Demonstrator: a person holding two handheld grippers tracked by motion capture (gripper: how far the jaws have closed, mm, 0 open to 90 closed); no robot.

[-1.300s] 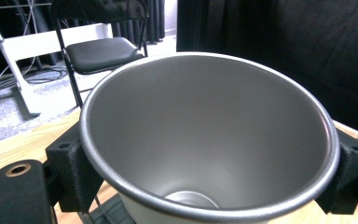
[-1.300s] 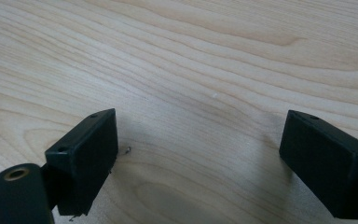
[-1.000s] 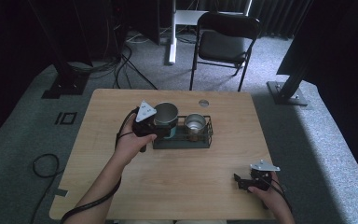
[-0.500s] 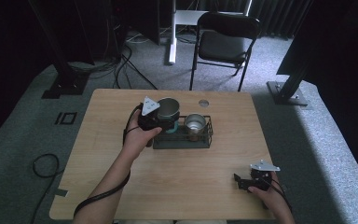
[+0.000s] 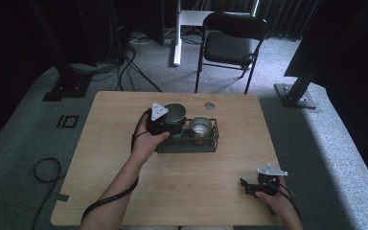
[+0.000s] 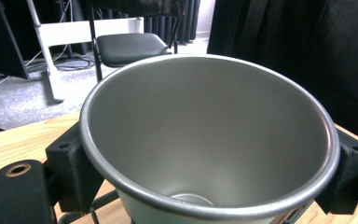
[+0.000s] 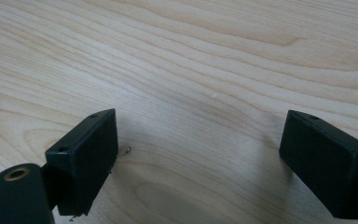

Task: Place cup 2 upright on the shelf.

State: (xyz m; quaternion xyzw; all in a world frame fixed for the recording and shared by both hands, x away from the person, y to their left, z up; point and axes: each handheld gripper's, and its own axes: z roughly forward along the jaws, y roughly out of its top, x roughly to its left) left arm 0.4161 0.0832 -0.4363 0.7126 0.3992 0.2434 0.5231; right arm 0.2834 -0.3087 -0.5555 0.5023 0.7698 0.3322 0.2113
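A large grey metal cup [image 5: 175, 111] is held upright over the left end of a black wire rack [image 5: 212, 143] on the wooden table [image 5: 124, 191]. My left gripper [image 5: 168, 125] is shut on the cup. In the left gripper view the cup's open mouth [image 6: 205, 140] sits between the two black jaws, pads pressing its sides. A smaller metal cup [image 5: 201, 127] stands in the right half of the rack. My right gripper [image 5: 245, 184] rests at the table's near right, open, with bare wood between its jaws [image 7: 198, 158].
A round hole [image 5: 209, 105] is in the table behind the rack. A black folding chair [image 5: 230, 45] stands beyond the far edge, with a white stand [image 5: 176, 33] and cables on the floor to its left. A black post base [image 5: 297, 98] is at right.
My left gripper has shifted slightly right and lower with the large cup, closer over the rack's left end. The right gripper has stayed still.
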